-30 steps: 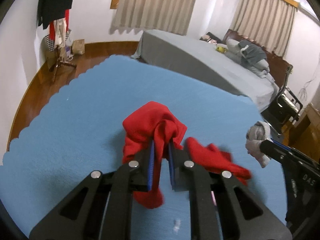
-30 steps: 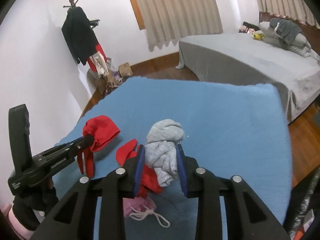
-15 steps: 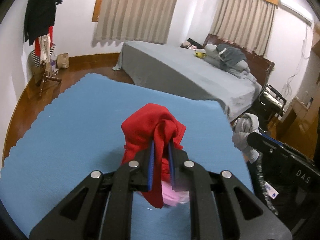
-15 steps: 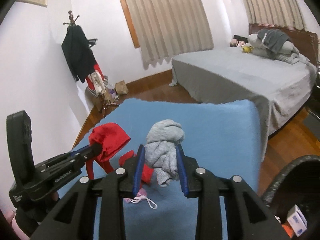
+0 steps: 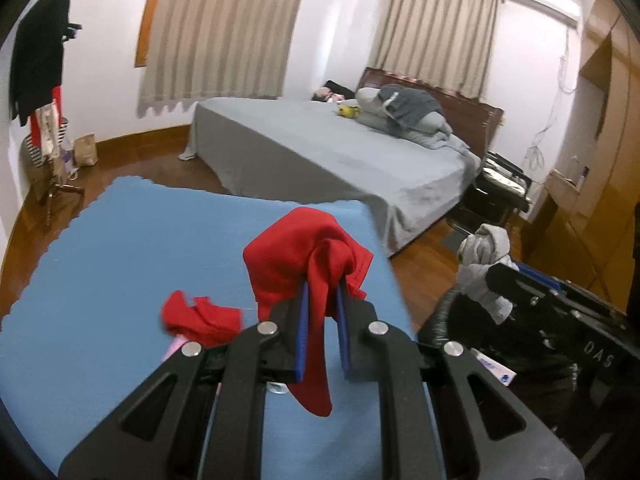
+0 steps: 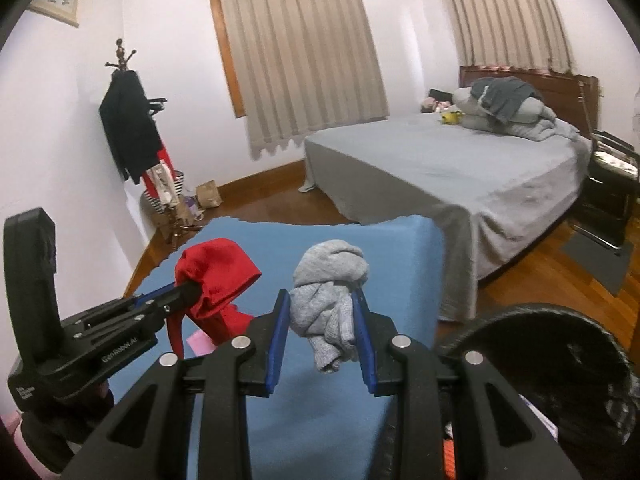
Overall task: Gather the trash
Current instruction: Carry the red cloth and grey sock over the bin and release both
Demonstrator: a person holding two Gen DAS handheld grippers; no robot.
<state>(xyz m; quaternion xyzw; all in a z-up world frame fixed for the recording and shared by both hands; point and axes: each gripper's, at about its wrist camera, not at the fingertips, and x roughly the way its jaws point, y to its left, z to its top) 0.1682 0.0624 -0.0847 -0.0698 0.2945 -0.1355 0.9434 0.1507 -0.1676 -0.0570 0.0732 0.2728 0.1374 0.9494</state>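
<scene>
My left gripper (image 5: 322, 294) is shut on a crumpled red cloth (image 5: 298, 254) and holds it above the right edge of the blue mat (image 5: 112, 256). It also shows in the right wrist view (image 6: 188, 290) with the red cloth (image 6: 212, 276). My right gripper (image 6: 322, 300) is shut on a bunched grey cloth (image 6: 328, 276), held above the mat's right side; the grey cloth also shows in the left wrist view (image 5: 482, 256). A black trash bin (image 6: 560, 344) lined with a bag stands to the right, below the grippers. A second red cloth (image 5: 200, 316) lies on the mat.
A pink item (image 6: 198, 340) lies on the mat near the second red cloth. A bed with grey cover (image 5: 320, 152) stands behind the mat. A coat rack (image 6: 132, 140) with clothes is at the back left. Small packages lie inside the bin (image 5: 496, 370).
Both grippers have moved right with their cloths, toward the mat's right edge. The black bin has come into view on the right. The second red cloth now lies left of my left gripper.
</scene>
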